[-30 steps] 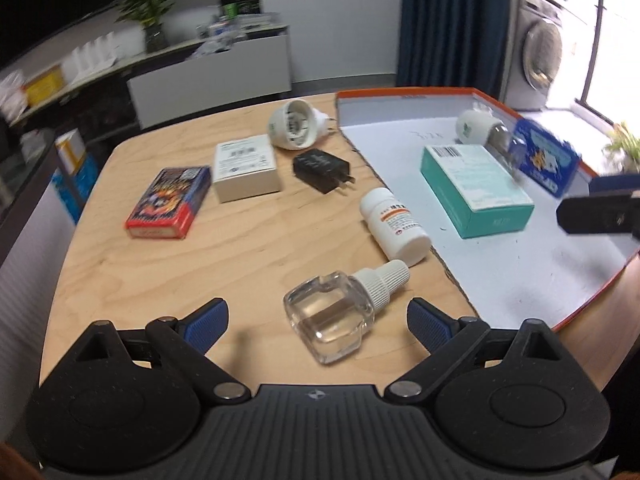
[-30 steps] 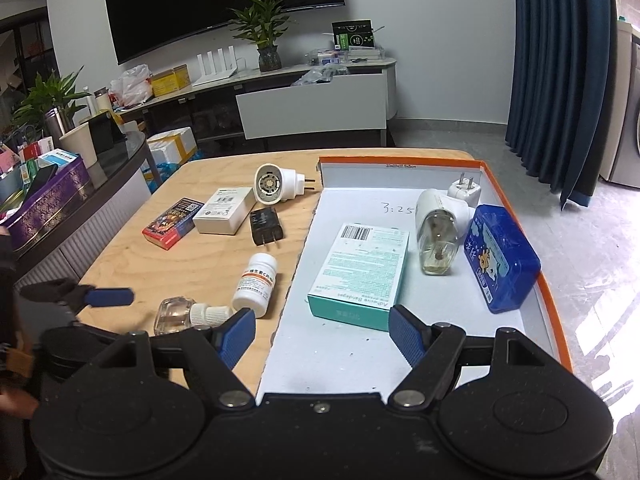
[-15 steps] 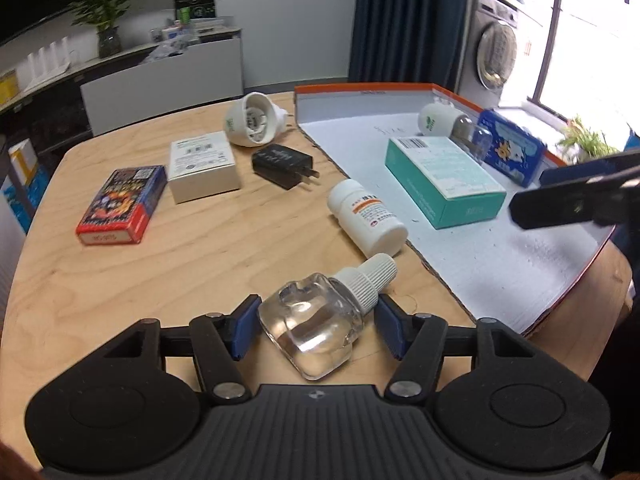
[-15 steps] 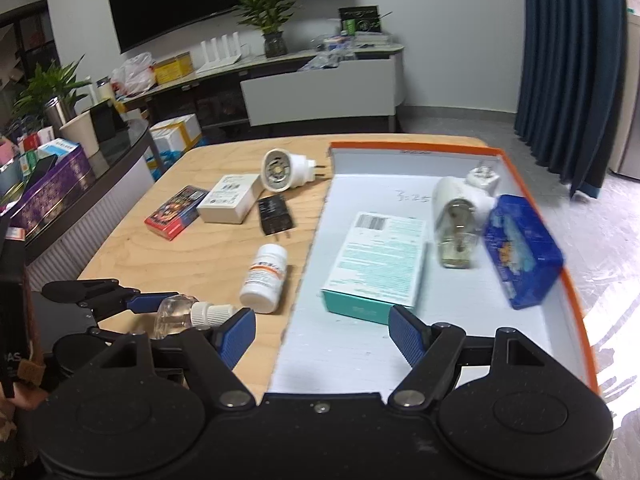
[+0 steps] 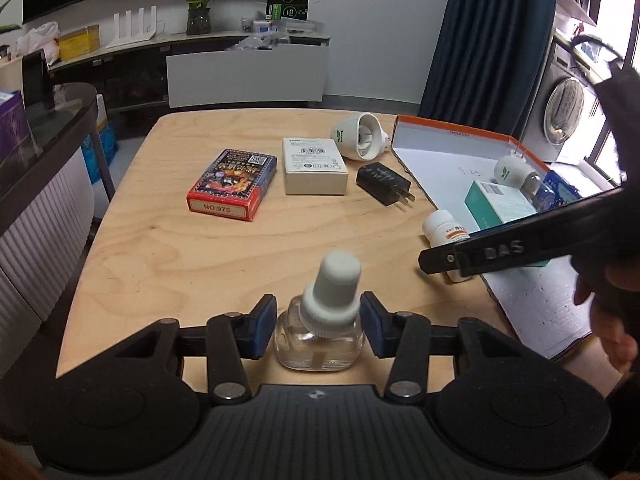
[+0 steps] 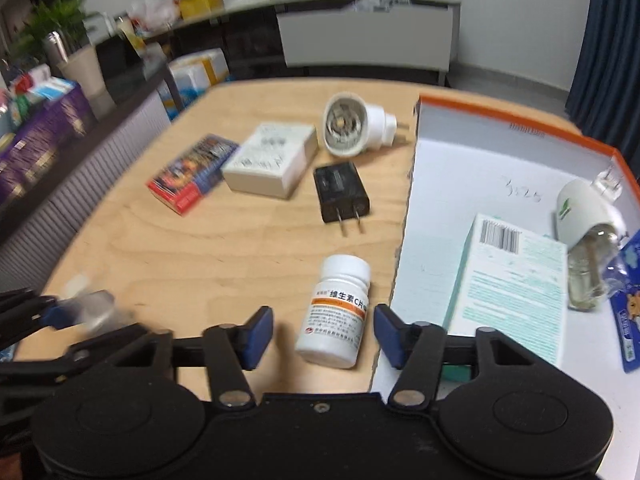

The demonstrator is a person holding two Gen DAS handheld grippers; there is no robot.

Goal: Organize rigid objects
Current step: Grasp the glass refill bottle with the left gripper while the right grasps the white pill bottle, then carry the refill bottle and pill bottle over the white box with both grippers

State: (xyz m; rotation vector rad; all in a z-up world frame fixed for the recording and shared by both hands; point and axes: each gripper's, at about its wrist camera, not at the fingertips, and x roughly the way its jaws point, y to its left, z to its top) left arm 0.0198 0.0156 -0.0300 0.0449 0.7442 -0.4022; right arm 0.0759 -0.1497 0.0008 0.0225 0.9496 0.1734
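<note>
- Gathering loose items off the worktop (image 5: 160, 240) into the shallow orange-rimmed box (image 5: 452, 130) looks like the job, and this moment is a double pick-up — each hand going for one thing.
- The left tool (image 5: 319, 326) has just been closing and now has its blue pads pressed against the sides of the clear glass bottle (image 5: 320, 340); the bottle stands upright between them, its white ribbed cap (image 5: 334, 280) pointing up and away from the camera.
- The right tool (image 6: 323, 334) has just been closing too, yet in its own view a gap shows on both sides of the white pill bottle (image 6: 336, 312), so the pads do not press on it — it holds nothing so far.
- That pill bottle lies on its side on the wood, cap away from the tool, its lower half between the two pads and just beside the box's near-left edge.
- Next, by my judgement, the right tool needs to finish closing squarely on the bottle's round body, which could roll or squirt out if pinched off-centre.
- The left tool then needs to lift the glass bottle and carry it right toward the box without slackening, as smooth glass may slip.
- In the box already: a teal carton (image 6: 516, 280), a white plug-in unit (image 6: 580, 212) and a blue pack (image 6: 628, 304).
- Waiting on the wood are a red card box (image 5: 234, 184), a white carton (image 5: 314, 166), a black charger (image 5: 384, 184) and a white socket adapter (image 5: 360, 142).
</note>
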